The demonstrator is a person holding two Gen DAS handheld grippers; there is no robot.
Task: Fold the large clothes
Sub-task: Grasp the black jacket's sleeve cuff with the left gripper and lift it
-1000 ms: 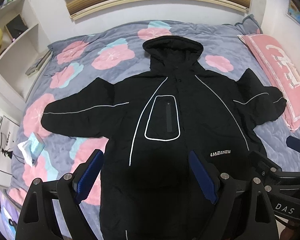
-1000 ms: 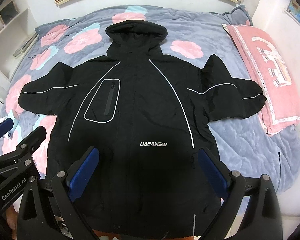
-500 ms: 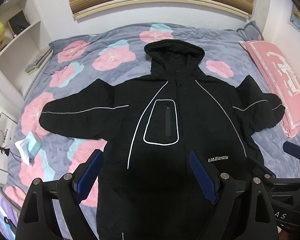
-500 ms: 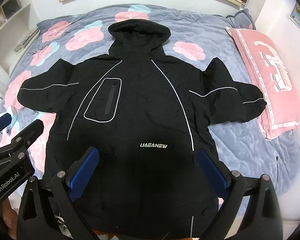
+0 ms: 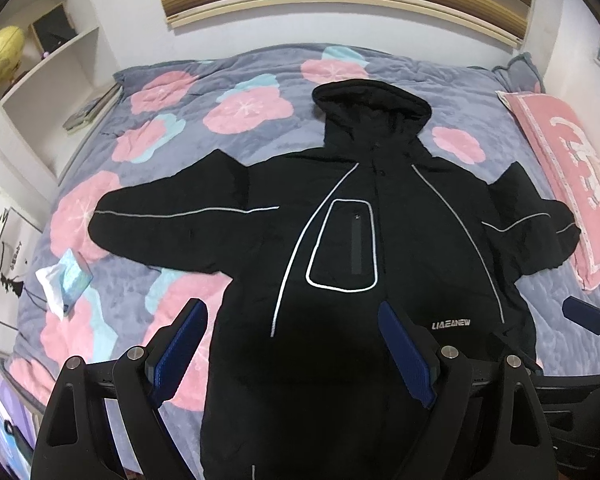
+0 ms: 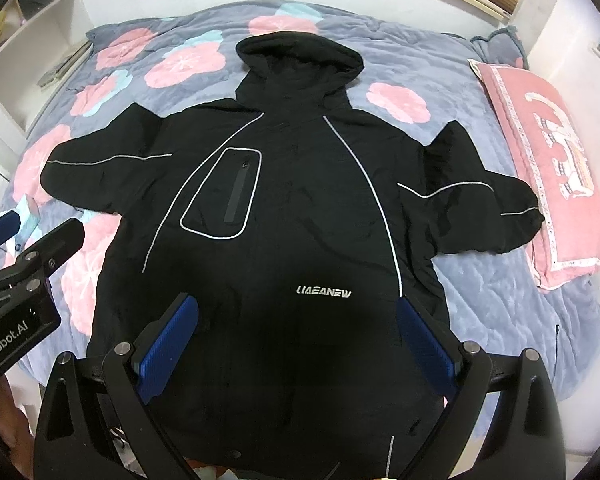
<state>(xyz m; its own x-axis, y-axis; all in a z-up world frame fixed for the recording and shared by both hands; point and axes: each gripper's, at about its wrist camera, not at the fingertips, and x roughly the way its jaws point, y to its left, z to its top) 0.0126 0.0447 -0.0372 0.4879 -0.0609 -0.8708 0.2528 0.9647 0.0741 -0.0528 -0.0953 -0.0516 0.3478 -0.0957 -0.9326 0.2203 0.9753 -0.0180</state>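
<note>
Jacket flat on the bed, hood far, hem near; both grippers above the hem, holding nothing.

In the left wrist view: left sleeve (image 5: 172, 220) stretched toward the left edge of the frame, jacket (image 5: 364, 264) filling the centre with long axis running from lower centre up to the hood (image 5: 372, 108) at upper centre, left gripper (image 5: 296, 344) low in the frame with fingers (image 5: 180, 344) spread wide and empty, over the hem's left part. In the right wrist view: right gripper (image 6: 296, 340) likewise spread and empty at lower centre, right sleeve (image 6: 480, 208) bent out toward the pillow (image 6: 552, 184) at right. Probably a sleeve fold first: left sleeve nearer the left gripper, right sleeve nearer the right, each well apart from its fingers. Bed (image 5: 260, 92) bare around the hood.
</note>
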